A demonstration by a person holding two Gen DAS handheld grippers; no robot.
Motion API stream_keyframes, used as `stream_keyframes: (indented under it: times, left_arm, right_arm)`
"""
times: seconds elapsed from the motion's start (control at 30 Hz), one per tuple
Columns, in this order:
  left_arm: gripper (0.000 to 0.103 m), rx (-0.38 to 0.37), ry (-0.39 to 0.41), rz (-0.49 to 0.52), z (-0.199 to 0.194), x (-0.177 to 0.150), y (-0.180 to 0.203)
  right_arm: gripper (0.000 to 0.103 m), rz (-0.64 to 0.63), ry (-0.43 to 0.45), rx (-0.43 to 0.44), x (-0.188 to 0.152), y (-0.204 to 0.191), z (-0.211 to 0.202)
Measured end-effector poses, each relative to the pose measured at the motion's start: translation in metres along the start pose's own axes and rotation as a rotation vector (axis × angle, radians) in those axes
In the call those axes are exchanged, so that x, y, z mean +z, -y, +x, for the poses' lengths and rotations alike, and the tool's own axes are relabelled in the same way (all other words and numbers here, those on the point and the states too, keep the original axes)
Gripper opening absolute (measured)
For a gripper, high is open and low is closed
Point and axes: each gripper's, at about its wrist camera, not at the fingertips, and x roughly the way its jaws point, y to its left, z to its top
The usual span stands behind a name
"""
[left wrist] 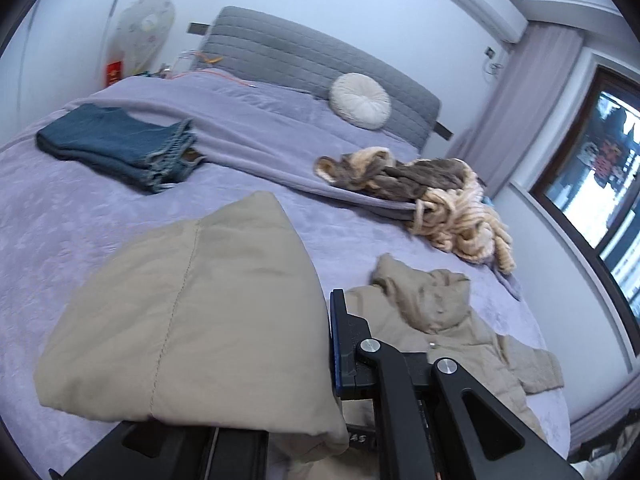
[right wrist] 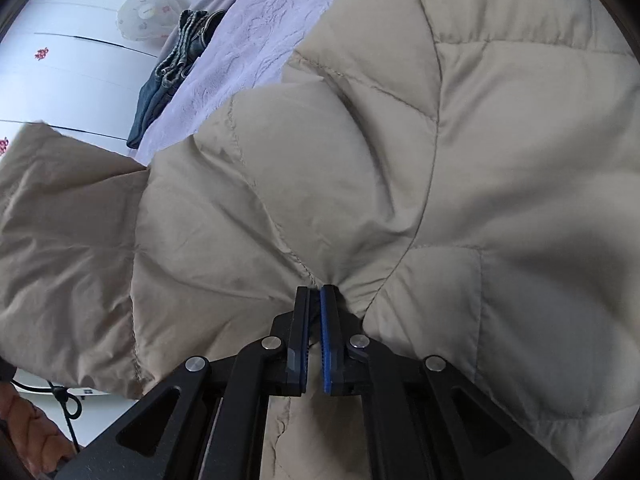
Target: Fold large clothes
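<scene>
Jaws of right gripper (right wrist: 315,292) are pinched together on a gather of the beige quilted jacket (right wrist: 460,152), fabric puckering at the tips. Left gripper (left wrist: 332,320): one finger (left wrist: 340,344) shows, the other hidden under a raised fold of the jacket; jaws closed on that fold, which drapes over the gripper. Rest of jacket lies rumpled on the lilac bed (left wrist: 80,216), hood end toward the window (left wrist: 600,168). Folded jeans (left wrist: 120,144) sit near the far left bed edge, well apart from the jacket. Brown and cream knit heap (left wrist: 424,192) lies on a turned-back blanket edge. Round cushion (left wrist: 360,100) leans on the grey headboard (left wrist: 304,60). Fan (left wrist: 148,28) stands beside the bed.
</scene>
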Motion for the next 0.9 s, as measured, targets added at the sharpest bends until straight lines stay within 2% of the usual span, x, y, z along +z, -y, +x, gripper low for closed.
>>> stream_keyframes:
  times: [0.1,0.17,0.23,0.3,0.4,0.53,0.6,0.63,0.67,0.7,0.73,0.8,0.9]
  left_arm:
    - [0.01,-0.084,-0.037,0.064,0.029,0.002,0.059]
    - [0.01,-0.126,-0.074,0.109,0.051,-0.008,0.1]
    - [0.01,-0.137,-0.127,0.188,0.078,-0.03,0.138]
    - [0.01,-0.121,-0.188,0.27,0.11,-0.057,0.173]
    - [0.01,-0.077,-0.306,0.323,0.157,-0.105,0.197]
    - [0.01,0.063,-0.413,0.367,0.198,-0.153,0.192]
    - [0.011,0.098,-0.42,0.374,0.201,-0.165,0.19]
    - [0.021,0.096,-0.413,0.377,0.199,-0.167,0.191]
    - [0.044,0.086,-0.416,0.378,0.198,-0.167,0.193]
    - [0.063,0.078,-0.419,0.382,0.195,-0.166,0.196]
    - [0.093,0.082,-0.411,0.388,0.191,-0.165,0.198]
    - [0.096,0.123,-0.361,0.416,0.18,-0.162,0.203]
    - [0.096,0.119,-0.357,0.396,0.157,-0.15,0.194]
  right_arm:
    - [0.005,0.005,0.038,0.015,-0.006,0.011,-0.034]
    - [0.005,-0.005,0.095,-0.038,-0.013,0.021,-0.068]
    - [0.005,-0.009,0.162,-0.108,-0.019,0.038,-0.107]
    - [0.005,0.002,0.214,-0.169,-0.025,0.056,-0.139]
    - [0.005,0.035,0.265,-0.246,-0.034,0.087,-0.179]
    - [0.006,0.055,0.274,-0.296,-0.043,0.115,-0.2]
    - [0.006,0.06,0.265,-0.294,-0.046,0.123,-0.203]
    - [0.006,0.064,0.261,-0.29,-0.046,0.125,-0.201]
    - [0.006,0.066,0.256,-0.285,-0.043,0.125,-0.201]
    - [0.006,0.066,0.253,-0.28,-0.041,0.127,-0.211]
    - [0.006,0.065,0.25,-0.278,-0.042,0.129,-0.211]
    - [0.007,0.057,0.245,-0.282,-0.041,0.135,-0.217]
    - [0.007,0.022,0.241,-0.307,-0.041,0.14,-0.226]
